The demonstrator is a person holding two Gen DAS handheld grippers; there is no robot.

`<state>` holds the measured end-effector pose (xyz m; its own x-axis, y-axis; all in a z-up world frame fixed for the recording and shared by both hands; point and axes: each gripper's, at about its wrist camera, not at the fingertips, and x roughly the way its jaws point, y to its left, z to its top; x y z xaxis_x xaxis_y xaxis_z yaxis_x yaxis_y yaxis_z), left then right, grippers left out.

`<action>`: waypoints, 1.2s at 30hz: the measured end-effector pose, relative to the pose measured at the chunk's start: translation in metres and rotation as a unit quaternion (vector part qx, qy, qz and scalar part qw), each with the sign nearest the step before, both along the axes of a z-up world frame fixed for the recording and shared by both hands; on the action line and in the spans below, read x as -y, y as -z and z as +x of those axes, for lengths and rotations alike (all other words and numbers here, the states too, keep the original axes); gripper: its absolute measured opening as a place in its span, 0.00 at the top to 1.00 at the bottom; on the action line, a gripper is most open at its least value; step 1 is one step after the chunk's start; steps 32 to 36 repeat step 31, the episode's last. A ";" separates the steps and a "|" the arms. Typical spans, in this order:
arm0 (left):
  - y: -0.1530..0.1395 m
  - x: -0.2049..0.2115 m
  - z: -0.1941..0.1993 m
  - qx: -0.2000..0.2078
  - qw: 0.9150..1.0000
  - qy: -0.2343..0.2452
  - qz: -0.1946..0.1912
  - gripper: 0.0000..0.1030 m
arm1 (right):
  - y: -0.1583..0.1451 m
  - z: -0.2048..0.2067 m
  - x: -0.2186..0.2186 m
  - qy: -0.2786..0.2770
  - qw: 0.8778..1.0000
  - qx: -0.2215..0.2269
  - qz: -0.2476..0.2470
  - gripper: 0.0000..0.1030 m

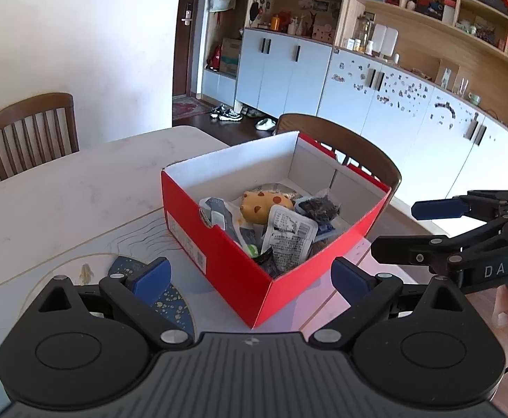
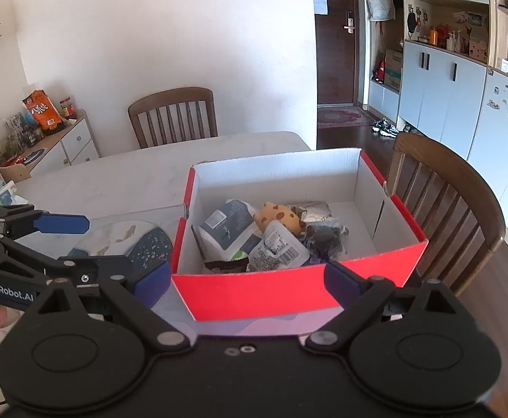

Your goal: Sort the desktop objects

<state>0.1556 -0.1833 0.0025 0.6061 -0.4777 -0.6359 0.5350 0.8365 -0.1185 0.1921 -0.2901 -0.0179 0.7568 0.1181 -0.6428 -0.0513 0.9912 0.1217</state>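
Pale marble tabletop (image 2: 114, 181) runs under everything, with wooden chairs pushed in and blue cabinets across the room. Your red box (image 2: 254, 292) sits at the table's near edge, at twelve o'clock from both grippers, its open top taking the sorted pieces: snack packets (image 2: 226, 233), a spotted yellow plush toy (image 2: 278, 217) and a dark wrapped lump (image 2: 323, 240) lie heaped against the near wall. You hold the right gripper (image 2: 247, 278) spread wide with nothing between its pads, low in front of the box. Your left gripper (image 1: 250, 275) is equally wide and empty, aimed at the box's corner. At nine o'clock of the box, a decorated mat (image 2: 128, 240) lies flat on the table; no loose item shows on it, so the sorting looks nearly finished.
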 end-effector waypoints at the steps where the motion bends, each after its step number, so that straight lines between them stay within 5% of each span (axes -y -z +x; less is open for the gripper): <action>1: 0.001 0.000 -0.001 0.000 1.000 0.002 0.002 0.04 | 0.001 -0.001 -0.001 0.001 1.000 -0.001 -0.001 0.08; 36: 0.011 -0.005 -0.008 -0.005 1.000 0.000 0.018 0.04 | 0.010 -0.018 0.000 0.028 0.999 -0.021 0.000 0.08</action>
